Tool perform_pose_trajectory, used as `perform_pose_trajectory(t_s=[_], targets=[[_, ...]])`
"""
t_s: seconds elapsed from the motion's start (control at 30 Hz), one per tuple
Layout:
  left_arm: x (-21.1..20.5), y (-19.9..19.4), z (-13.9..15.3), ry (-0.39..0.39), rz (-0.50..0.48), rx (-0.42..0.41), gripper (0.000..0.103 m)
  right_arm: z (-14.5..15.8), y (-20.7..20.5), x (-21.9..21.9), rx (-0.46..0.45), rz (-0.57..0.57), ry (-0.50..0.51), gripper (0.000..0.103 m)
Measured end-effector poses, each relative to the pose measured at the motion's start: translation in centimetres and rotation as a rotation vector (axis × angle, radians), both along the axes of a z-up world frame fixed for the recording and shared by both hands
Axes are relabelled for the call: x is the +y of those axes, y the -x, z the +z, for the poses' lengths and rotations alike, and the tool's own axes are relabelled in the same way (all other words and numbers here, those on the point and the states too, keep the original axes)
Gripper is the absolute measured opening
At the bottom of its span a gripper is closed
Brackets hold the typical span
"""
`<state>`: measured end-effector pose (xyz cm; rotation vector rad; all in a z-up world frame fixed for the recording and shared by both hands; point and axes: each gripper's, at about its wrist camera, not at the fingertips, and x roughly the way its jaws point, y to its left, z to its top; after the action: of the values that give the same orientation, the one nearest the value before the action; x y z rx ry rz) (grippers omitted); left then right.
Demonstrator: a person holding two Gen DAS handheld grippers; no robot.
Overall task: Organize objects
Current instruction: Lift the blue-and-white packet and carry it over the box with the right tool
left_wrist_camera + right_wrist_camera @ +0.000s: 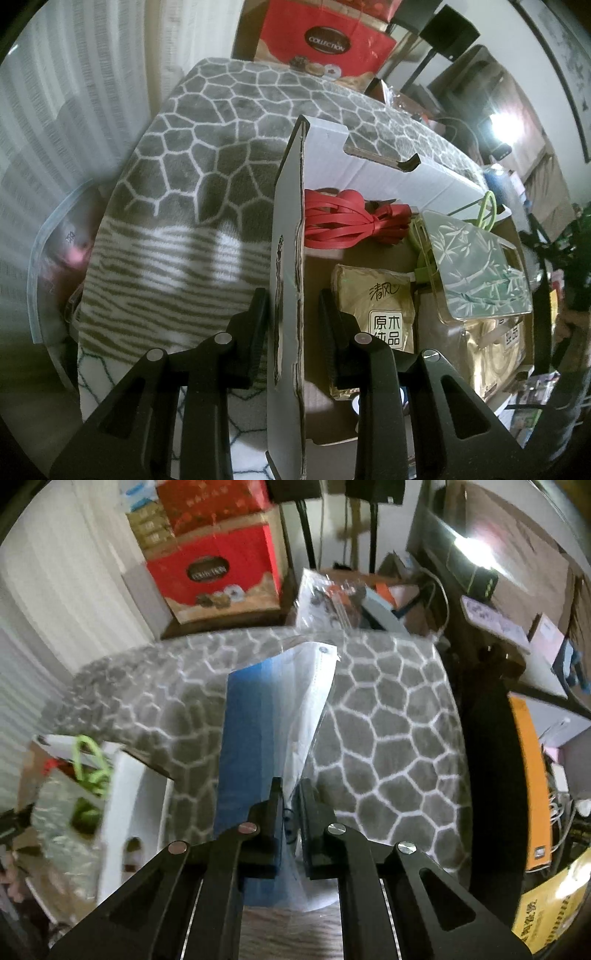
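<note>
My left gripper (pixel 291 314) straddles the left wall of an open cardboard box (pixel 288 258), one finger on each side, with a gap on the inner side. The box holds a red strap bundle (pixel 347 219), gold tissue packs (pixel 376 306), a clear bamboo-print case (pixel 480 269) and a green cord (pixel 487 206). My right gripper (pixel 291 794) is shut on a clear plastic packet with blue and white contents (pixel 269 716), held above the grey patterned blanket (pixel 388 731). The box (pixel 122 805) shows at the left of the right wrist view.
The blanket (pixel 207 147) covers a bed. A red COLLECTION box (pixel 325 37) and stacked cartons stand behind it (pixel 218 565). A clear bin (pixel 48 258) sits left. Cluttered shelves, a lamp (pixel 476 550) and orange and yellow packages (pixel 532 782) stand right.
</note>
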<state>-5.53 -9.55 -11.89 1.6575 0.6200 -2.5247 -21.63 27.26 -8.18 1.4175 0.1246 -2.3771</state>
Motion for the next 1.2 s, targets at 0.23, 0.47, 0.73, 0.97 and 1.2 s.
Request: perform_pose_trajectory(t_s=[0.23,0.47,0.73,0.97,1.2], targets=[[0.0,0.0,0.0,-0.006,0.003,0.0,0.024,6.7,-2.5,-1.5,0.107,0.103,0.058,0.007],[-0.2,-0.2,0.5,-0.023,0.014,0.019,0.024,9.7,-7.0,-7.1,0.138,0.412,0.05,0.007],[-0.9,-0.5,0.8,-0.033,0.024,0.027,0.024,6.1,-11.0,-13.6,0.066,0.699,-0.038,0.007],[-1.2,-0.7,0.4,-0.042,0.027,0.019,0.024,3.9,-11.2,-14.5,-0.017,0.815,-0.045,0.032],[-1.0,-0.7,0.5,-0.042,0.023,0.022,0.024,5.0,-9.8,-12.2,0.093,0.629,-0.049,0.053]])
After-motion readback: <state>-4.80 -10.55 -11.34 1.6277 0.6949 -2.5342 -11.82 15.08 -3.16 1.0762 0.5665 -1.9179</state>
